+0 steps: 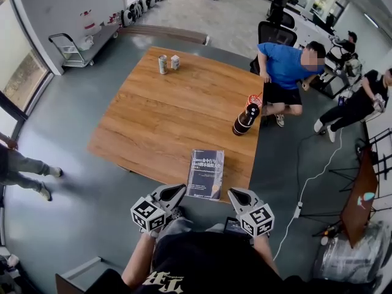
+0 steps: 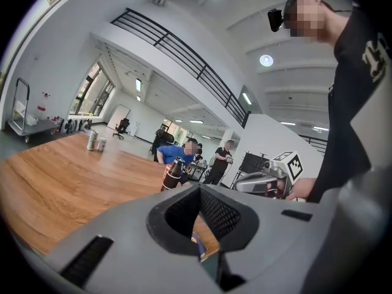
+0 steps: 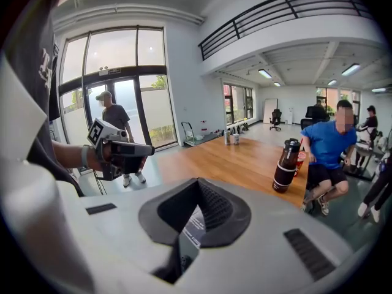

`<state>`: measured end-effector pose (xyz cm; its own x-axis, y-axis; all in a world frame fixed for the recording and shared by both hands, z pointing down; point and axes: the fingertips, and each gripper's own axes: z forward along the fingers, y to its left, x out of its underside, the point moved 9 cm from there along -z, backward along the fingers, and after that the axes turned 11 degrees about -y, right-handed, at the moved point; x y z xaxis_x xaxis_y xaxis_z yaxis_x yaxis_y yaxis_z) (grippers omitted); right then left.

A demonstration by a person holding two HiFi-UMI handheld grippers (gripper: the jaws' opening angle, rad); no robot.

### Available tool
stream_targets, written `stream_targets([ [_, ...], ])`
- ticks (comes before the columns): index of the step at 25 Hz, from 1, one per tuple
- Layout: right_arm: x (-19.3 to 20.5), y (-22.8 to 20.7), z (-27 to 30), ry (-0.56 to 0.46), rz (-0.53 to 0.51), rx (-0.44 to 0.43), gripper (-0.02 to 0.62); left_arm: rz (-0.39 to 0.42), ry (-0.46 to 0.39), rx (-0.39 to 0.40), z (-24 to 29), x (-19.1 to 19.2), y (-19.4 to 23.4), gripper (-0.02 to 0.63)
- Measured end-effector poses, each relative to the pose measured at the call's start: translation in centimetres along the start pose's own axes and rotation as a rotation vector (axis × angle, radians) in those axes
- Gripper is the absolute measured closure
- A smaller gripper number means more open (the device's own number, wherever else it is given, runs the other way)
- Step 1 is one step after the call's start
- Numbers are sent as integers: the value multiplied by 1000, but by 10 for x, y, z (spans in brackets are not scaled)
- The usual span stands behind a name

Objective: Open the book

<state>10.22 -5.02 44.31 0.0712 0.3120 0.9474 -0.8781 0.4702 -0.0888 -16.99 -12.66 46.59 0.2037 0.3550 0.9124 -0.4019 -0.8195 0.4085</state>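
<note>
Left gripper (image 1: 177, 191): held low in front of the person's body, nose aimed at the table's near edge. Jaws pressed together with nothing between them. Its own view shows only a sliver of the book cover through the notch.

Book (image 1: 205, 174): closed, dark cover up, lying flat on the wooden table (image 1: 165, 109). Its near end sits at the table's near edge. Probably set there so the cover's free edge can be reached without leaning. Cannot tell for certain which long side is the spine.

Right gripper (image 1: 237, 194): mirrors the left one, low and short of the table. Jaws also closed on nothing, with the book's printed edge glimpsed through the notch.

Relation: the book lies just ahead of both grippers and between them. The left nose is near its near-left corner, the right nose near its near-right corner. Neither touches it. This reads as a ready stance, with the opening not yet begun.

Further right and farther off, a dark bottle (image 1: 246, 119) stands upright near the table's right edge, well apart from the book.
</note>
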Motion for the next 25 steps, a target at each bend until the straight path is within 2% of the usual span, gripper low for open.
stream_targets([
  [7,-1,19,16,19,3,19,609,37,22,21,-12,-11,27,600],
  [14,-3,22,33,19,-6,11,609,26,21,5,-20,-11,41,600],
  [22,-2,13,45,19,-9,-55,607,36,23,-33,-17,-10,38,600],
  [25,-1,3,43,23,-30,-90,607,67,24,-7,-4,-13,29,600],
])
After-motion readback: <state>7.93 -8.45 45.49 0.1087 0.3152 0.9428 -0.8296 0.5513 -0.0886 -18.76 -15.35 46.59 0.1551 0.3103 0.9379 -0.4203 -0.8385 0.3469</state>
